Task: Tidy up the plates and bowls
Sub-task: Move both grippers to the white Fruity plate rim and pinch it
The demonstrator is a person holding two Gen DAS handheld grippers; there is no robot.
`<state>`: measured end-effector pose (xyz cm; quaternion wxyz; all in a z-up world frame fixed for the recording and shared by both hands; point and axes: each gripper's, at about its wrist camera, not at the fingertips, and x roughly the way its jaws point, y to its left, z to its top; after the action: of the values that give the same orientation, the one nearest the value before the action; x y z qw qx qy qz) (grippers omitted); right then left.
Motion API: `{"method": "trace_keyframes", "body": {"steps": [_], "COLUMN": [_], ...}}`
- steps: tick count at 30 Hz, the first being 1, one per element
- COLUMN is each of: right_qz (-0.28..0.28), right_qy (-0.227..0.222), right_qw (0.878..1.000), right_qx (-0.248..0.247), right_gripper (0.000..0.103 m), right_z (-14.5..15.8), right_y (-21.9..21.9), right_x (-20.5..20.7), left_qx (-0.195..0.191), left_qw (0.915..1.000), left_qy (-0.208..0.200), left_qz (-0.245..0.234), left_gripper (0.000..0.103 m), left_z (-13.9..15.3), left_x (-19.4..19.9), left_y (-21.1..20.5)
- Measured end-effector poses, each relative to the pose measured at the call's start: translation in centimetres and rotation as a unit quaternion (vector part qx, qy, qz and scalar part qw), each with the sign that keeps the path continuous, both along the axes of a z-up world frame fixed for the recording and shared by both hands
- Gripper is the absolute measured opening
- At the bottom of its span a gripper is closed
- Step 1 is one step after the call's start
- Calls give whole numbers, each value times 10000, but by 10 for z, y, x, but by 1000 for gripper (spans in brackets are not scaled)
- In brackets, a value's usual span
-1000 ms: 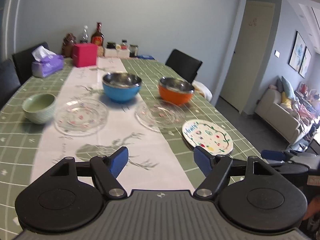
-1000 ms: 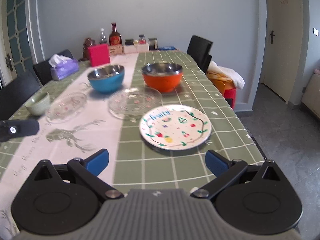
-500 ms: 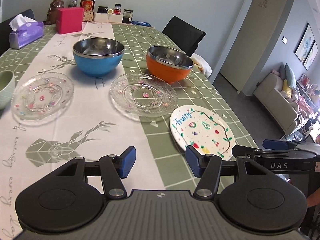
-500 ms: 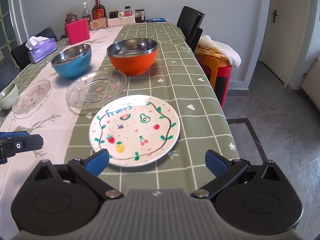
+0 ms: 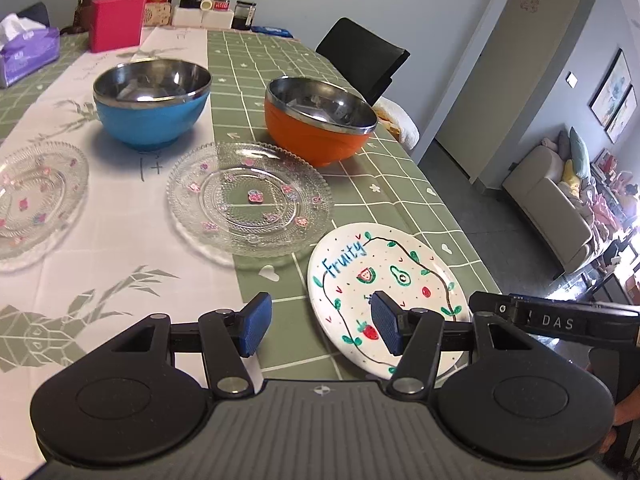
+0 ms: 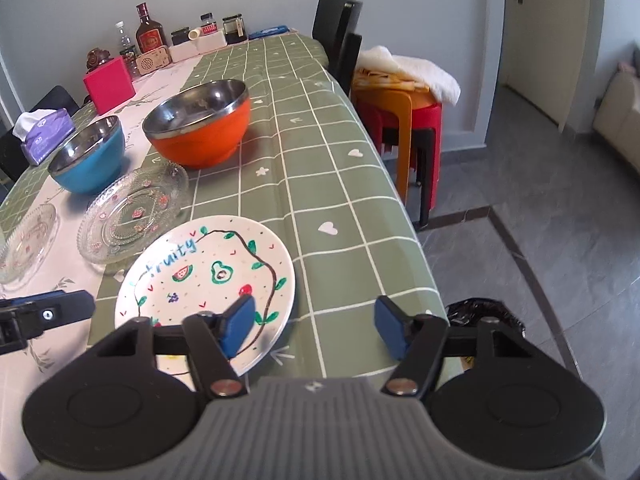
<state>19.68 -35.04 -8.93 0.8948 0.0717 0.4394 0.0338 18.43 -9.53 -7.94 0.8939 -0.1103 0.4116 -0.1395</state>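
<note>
A: Where is the painted "Fruity" plate [image 5: 390, 276] found?

B: It is seen flat on the green checked cloth, near the table's [image 6: 340, 184] right edge and close to its near corner. A clear glass plate [image 5: 250, 198] is set just beside it toward the far end, straddling the seam between the green cloth and the white runner. A second glass plate [image 5: 34, 196] is laid on the runner, toward the left edge.

A: And the bowls?

B: The orange bowl [image 5: 320, 120] is placed on the green cloth behind the first glass plate; the blue bowl [image 5: 152, 106] is placed on the runner to its left.

A: How is the left gripper [image 5: 318, 324] held?

B: Its jaws are parted, with only bare cloth and the painted plate's left rim seen between them; nothing is grasped.

A: And the right gripper [image 6: 316, 326]?

B: It has just been narrowed, yet is kept released. The plate's right rim is seen behind one pad, and nothing is pinched.
</note>
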Motion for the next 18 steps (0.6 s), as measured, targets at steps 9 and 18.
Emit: {"method": "trace_keyframes", "body": {"steps": [9,18], "right_qz": [37,158], "right_qy": [211,260], "right_qw": [9980,9968], "right_qx": [597,735], "right_gripper": [48,42], "right_z": [-9,-18], "right_y": [-5,2], "right_x": [5,13], "left_qx": [-269,-448], "left_qw": [9990,9979], "left_qy": [365,458], "left_qz": [55,20], "left_gripper": [67,63], "left_z": [-18,-24], "left_x": [16,21], "left_y": [1,1]}}
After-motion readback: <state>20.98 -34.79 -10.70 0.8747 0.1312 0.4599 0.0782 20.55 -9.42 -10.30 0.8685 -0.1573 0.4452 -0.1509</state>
